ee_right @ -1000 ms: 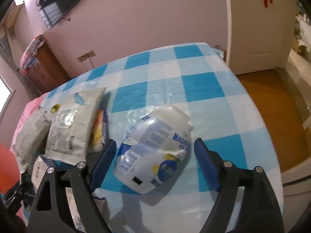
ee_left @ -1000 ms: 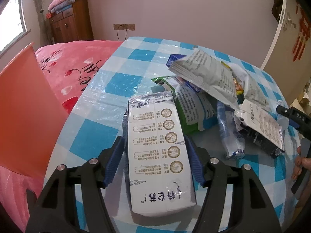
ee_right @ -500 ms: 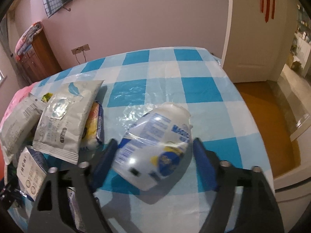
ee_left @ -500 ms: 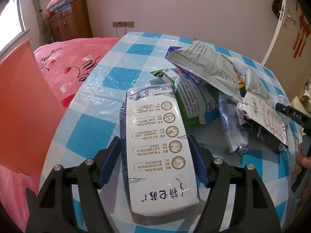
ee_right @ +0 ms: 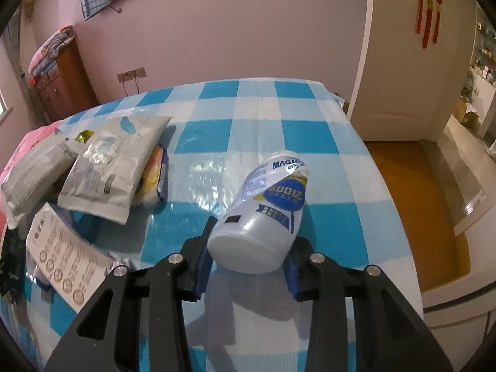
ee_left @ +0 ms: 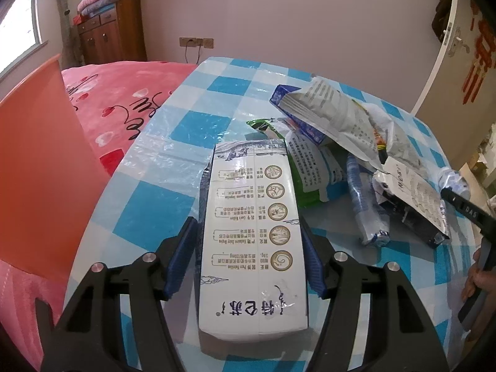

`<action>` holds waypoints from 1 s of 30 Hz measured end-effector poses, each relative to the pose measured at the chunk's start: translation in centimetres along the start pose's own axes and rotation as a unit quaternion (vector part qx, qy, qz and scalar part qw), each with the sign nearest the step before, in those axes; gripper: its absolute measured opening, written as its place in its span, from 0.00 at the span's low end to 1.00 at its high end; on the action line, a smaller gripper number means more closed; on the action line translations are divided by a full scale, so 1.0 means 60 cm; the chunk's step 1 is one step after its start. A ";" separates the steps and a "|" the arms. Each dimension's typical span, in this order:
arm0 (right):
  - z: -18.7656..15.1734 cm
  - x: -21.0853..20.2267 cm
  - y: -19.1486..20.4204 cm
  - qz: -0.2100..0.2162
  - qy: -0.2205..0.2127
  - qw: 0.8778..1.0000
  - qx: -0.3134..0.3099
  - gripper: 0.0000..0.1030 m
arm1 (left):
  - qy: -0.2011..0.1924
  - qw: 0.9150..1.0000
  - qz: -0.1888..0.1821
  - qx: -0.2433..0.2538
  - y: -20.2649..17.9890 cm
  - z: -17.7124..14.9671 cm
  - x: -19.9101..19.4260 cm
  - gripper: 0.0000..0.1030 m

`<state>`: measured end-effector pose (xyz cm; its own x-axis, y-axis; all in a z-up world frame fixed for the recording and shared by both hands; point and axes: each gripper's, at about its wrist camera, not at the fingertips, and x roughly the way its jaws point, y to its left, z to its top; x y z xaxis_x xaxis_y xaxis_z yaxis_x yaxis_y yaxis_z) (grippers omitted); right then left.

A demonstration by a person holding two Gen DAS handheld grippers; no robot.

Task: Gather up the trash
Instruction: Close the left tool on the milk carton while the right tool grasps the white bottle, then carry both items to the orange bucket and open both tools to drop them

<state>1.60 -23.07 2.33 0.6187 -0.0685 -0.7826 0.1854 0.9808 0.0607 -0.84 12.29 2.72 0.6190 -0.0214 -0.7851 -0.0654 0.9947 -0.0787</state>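
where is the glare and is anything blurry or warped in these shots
Right wrist view: bright glare on the plastic table cover just beyond the white bottle, whose print stays sharp; the door frame bows from fisheye. Left wrist view: softer sheen on the cover, milk carton crisp, dark vignette in the corners.

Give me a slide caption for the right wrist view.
Right tool clamps a white plastic bottle above the blue checked tablecloth.

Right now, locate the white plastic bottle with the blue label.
In the right wrist view, the white plastic bottle sits clamped in the right gripper, above the blue checked tablecloth, right of the silver pouch.
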 end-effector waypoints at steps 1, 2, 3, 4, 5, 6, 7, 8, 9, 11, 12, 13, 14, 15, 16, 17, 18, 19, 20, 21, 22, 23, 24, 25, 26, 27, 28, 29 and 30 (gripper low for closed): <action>-0.005 -0.004 -0.002 0.003 0.001 1.000 0.002 0.38 | -0.001 1.000 -0.002 0.000 0.001 -0.001 -0.002 0.62; -0.007 -0.007 -0.002 0.004 0.000 1.000 0.002 0.38 | -0.003 1.000 -0.004 0.000 0.003 -0.002 -0.006 0.62; -0.011 -0.011 -0.003 0.005 -0.001 1.000 0.002 0.38 | -0.005 1.000 -0.006 0.001 0.004 -0.003 -0.011 0.62; -0.015 -0.017 -0.003 0.007 -0.003 1.000 0.002 0.38 | -0.007 1.000 -0.007 0.002 0.005 -0.003 -0.014 0.62; -0.018 -0.021 -0.003 0.010 -0.004 1.000 0.002 0.38 | -0.008 1.000 -0.008 0.002 0.006 -0.005 -0.018 0.62; -0.022 -0.027 -0.003 0.013 -0.006 1.000 0.003 0.38 | -0.009 1.000 -0.010 0.002 0.007 -0.005 -0.022 0.62; -0.027 -0.035 -0.004 0.017 -0.009 1.000 0.004 0.38 | -0.010 1.000 -0.010 0.002 0.008 -0.006 -0.025 0.62; -0.030 -0.041 -0.005 0.018 -0.011 1.000 0.005 0.38 | -0.012 1.000 -0.011 0.002 0.009 -0.007 -0.029 0.62; -0.033 -0.046 -0.005 0.022 -0.012 1.000 0.006 0.38 | -0.015 1.000 -0.013 0.004 0.009 -0.008 -0.036 0.62; -0.039 -0.060 -0.006 0.031 -0.014 0.999 0.009 0.38 | -0.020 1.000 -0.015 0.007 0.009 -0.010 -0.046 0.62; -0.040 -0.065 -0.004 0.034 -0.015 0.999 0.009 0.38 | -0.024 1.000 -0.018 0.009 0.009 -0.011 -0.055 0.62; -0.043 -0.073 -0.003 0.037 -0.016 0.999 0.009 0.38 | -0.027 0.999 -0.019 0.010 0.008 -0.011 -0.060 0.62; -0.044 -0.080 -0.001 0.042 -0.016 0.999 0.010 0.38 | -0.030 0.999 -0.022 0.011 0.007 -0.011 -0.065 0.62; -0.046 -0.086 0.001 0.045 -0.017 0.999 0.009 0.38 | -0.033 0.999 -0.024 0.012 0.006 -0.011 -0.071 0.62; -0.047 -0.096 0.004 0.051 -0.019 0.998 0.009 0.38 | -0.037 0.999 -0.027 0.014 0.005 -0.011 -0.079 0.62; -0.049 -0.105 0.007 0.056 -0.021 0.998 0.009 0.38 | -0.042 0.999 -0.030 0.016 0.004 -0.011 -0.088 0.62; -0.050 -0.113 0.010 0.061 -0.022 0.998 0.008 0.37 | -0.049 0.998 -0.032 0.019 0.003 -0.011 -0.097 0.62; -0.050 -0.121 0.016 0.067 -0.023 0.997 0.005 0.37 | -0.054 0.998 -0.033 0.021 0.003 -0.011 -0.103 0.62; -0.049 -0.128 0.021 0.070 -0.026 0.997 0.002 0.37 | -0.058 0.997 -0.034 0.023 0.003 -0.011 -0.110 0.62; -0.049 -0.139 0.029 0.074 -0.029 0.997 -0.003 0.37 | -0.065 0.997 -0.036 0.025 0.003 -0.011 -0.120 0.62; -0.049 -0.149 0.038 0.079 -0.034 0.996 -0.008 0.37 | -0.069 0.997 -0.038 0.026 0.004 -0.011 -0.126 0.62; -0.048 -0.159 0.046 0.084 -0.037 0.996 -0.014 0.37 | -0.074 0.996 -0.041 0.025 0.006 -0.010 -0.134 0.62; -0.046 -0.166 0.055 0.089 -0.040 0.995 -0.019 0.37 | -0.077 0.996 -0.043 0.025 0.008 -0.009 -0.138 0.62; -0.043 -0.175 0.066 0.095 -0.043 0.994 -0.026 0.37 | -0.082 0.995 -0.045 0.024 0.011 -0.008 -0.146 0.62; -0.041 -0.183 0.077 0.101 -0.047 0.993 -0.033 0.37 | -0.087 0.995 -0.046 0.022 0.016 -0.007 -0.154 0.62; -0.039 -0.189 0.085 0.106 -0.049 0.992 -0.037 0.37 | -0.092 0.995 -0.047 0.021 0.021 -0.006 -0.160 0.62; -0.036 -0.197 0.098 0.115 -0.052 0.991 -0.044 0.37 | -0.095 0.994 -0.046 0.019 0.024 -0.004 -0.165 0.62; -0.032 -0.205 0.112 0.125 -0.054 0.989 -0.051 0.37 | -0.101 0.994 -0.045 0.016 0.030 -0.003 -0.173 0.62; -0.028 -0.213 0.127 0.135 -0.056 0.987 -0.058 0.37 | -0.108 0.993 -0.043 0.011 0.040 0.000 -0.183 0.62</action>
<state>-6.20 -14.41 11.74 0.7159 0.1858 -0.6731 -0.0834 0.9798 0.1817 -7.77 14.90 11.13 0.7755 -0.0878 -0.6253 0.0118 0.9921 -0.1246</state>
